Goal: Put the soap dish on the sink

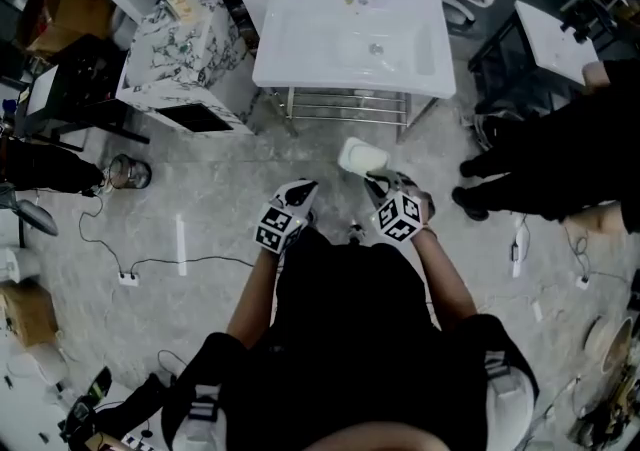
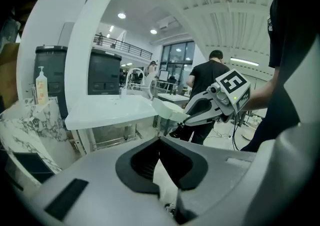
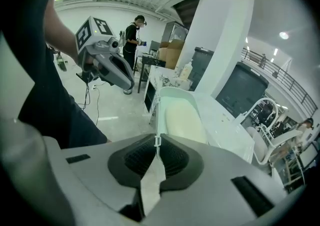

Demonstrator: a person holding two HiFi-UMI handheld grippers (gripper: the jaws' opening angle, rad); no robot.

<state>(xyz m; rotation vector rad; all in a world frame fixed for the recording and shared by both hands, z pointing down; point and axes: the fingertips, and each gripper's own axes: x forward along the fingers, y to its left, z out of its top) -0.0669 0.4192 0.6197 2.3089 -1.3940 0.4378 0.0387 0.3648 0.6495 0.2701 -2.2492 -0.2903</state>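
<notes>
The right gripper has its jaws clamped on the rim of the pale soap dish. It holds the dish in the air over the floor, just short of the near edge of the white sink and not touching it. In the right gripper view the dish stretches away from the closed jaw tips, its long side toward the sink's front edge. The left gripper hangs beside it over the floor. Its dark pads are pressed together with nothing between them. From that gripper's own view the dish shows at the tip of the right gripper, near the sink's front right corner. Each gripper carries a cube with black-and-white square markers; these are patterns, not letters. To the left of the sink stands a marble-patterned cabinet. A pump bottle stands at the far edge of the cabinet's top, and the bottle's label is too small to read. Another person in dark clothes stands on the floor to the right.
</notes>
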